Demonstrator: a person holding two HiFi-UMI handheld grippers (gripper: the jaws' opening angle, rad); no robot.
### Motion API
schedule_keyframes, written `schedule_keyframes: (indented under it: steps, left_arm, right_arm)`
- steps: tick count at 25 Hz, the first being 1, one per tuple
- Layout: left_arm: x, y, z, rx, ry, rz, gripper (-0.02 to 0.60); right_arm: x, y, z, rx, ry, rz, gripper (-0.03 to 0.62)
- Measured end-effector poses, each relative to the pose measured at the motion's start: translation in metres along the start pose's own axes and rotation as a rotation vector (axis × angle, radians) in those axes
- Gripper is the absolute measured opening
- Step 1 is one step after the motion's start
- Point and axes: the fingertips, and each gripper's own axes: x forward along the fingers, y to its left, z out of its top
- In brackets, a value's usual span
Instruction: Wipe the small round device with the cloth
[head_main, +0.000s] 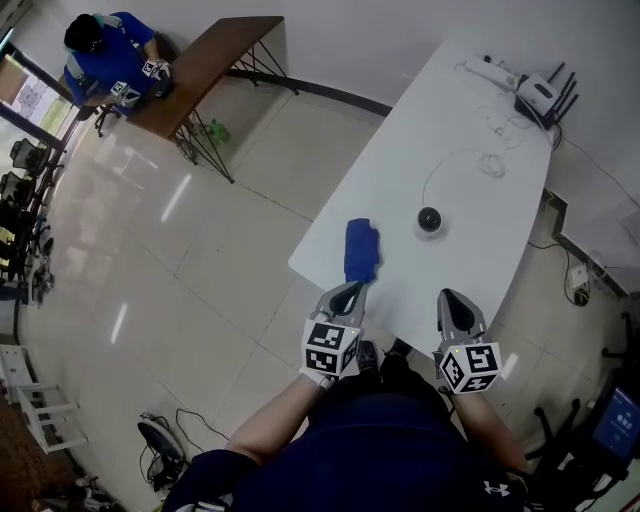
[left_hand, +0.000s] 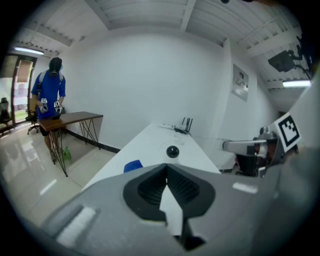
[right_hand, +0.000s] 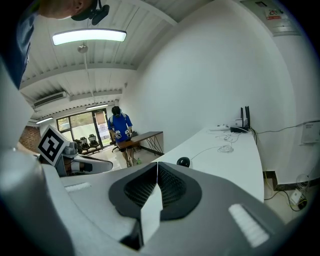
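Head view: blue cloth (head_main: 361, 250) lies at the white surface's (head_main: 440, 120) near edge, with the small round device (head_main: 429, 220) beside it mid-surface. A router (head_main: 545, 97) and coiled cable (head_main: 491, 165) sit at the far end. Left gripper (head_main: 352, 289) and right gripper (head_main: 447, 298) hover at that near edge, jaws pressed together, empty.

Both held forward, side by side, tilted slightly down. Jaws of left grey two-jaw gripper (head_main: 351, 289) pressed together, nothing between. Same on right grey two-jaw gripper (head_main: 447, 297): closed, empty.
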Motion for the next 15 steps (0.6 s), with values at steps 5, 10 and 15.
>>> schedule_keyframes:
  steps: [5,10,15]
  left_arm:
    - [0.039,0.022,-0.004,0.057,0.069,0.111,0.052]
    - [0.075,0.029,-0.026,0.112,0.202,0.154,0.163]
    - [0.103,0.046,-0.052,0.206,0.319,0.175,0.184]
  right_arm:
    - [0.025,-0.031,0.006,-0.017,0.015,0.019,0.014]
    - [0.047,-0.06,0.004,-0.038,0.056,0.031,0.064]
    - [0.072,-0.071,-0.008,-0.039,0.119,0.023,0.144]
